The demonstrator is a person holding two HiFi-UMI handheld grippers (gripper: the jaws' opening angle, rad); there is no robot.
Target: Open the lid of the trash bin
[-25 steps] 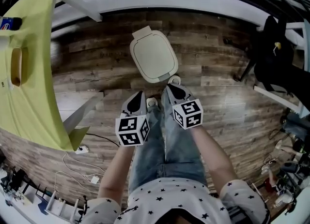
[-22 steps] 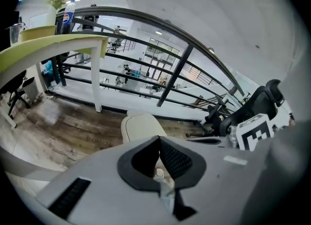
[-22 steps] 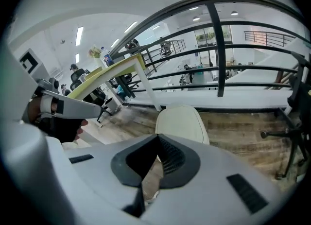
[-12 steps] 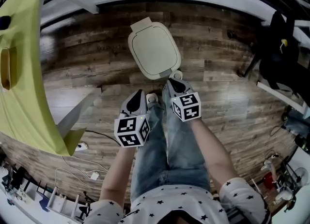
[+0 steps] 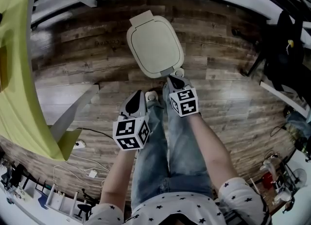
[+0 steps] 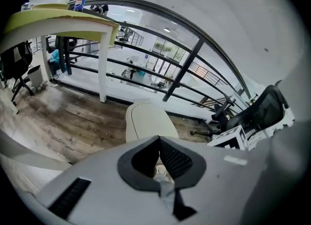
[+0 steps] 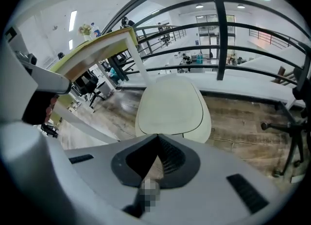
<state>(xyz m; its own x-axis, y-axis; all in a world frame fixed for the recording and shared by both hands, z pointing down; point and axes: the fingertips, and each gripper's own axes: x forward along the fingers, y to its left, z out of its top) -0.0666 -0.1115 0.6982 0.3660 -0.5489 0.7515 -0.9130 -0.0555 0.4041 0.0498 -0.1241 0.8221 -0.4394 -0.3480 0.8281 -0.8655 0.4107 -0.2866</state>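
— What's shifted?
— My right gripper (image 5: 176, 79) has crept forward to the near edge of the trash bin lid (image 5: 154, 44), which lies closed on the bin ahead of me.
— Fingers?
— Both pairs are clenched on nothing. My left gripper (image 5: 138, 96) hangs further back.

person: white short-sleeved shirt (image 5: 182, 204) with small dark stars, blue jeans (image 5: 155, 156), pale shoes (image 5: 151, 95). left tool (image 5: 138, 97) and right tool (image 5: 174, 80): light grey shells, dark ribbed inner pads (image 6: 175, 158), dark rectangular slots (image 7: 248, 192) on the shell faces, each carrying a white cube (image 5: 130, 132) with black square markers.
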